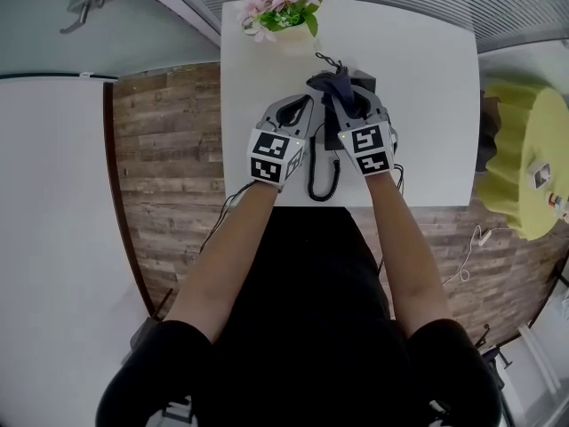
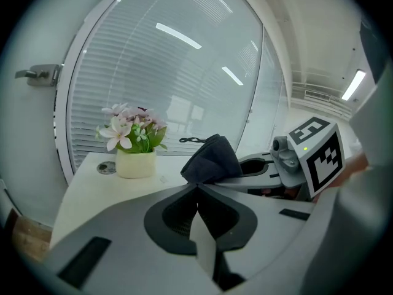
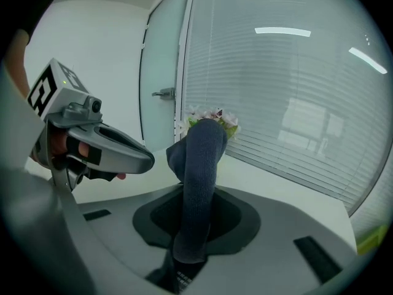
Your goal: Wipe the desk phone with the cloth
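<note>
Right gripper view: the right gripper (image 3: pixel 195 192) has its jaws clamped on the cloth (image 3: pixel 201 155), the free fold bunched ahead for wiping; the left gripper (image 2: pixel 198 188) has its jaws together, empty, alongside; the desk phone (image 1: pixel 363 82) lies just beneath both on the desk (image 1: pixel 431 105).

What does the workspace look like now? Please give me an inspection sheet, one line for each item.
Surface: white table, no stains seen.
Job's things: desk phone under both grippers; dark cloth held over it.
Clutter: flower pot at the far edge.
Grippers: left gripper shut, empty; right gripper shut on the cloth.
Cables: coiled cord at the near edge; white cable on the floor.
Surroundings: wood floor, blinds, yellow stool.
</note>
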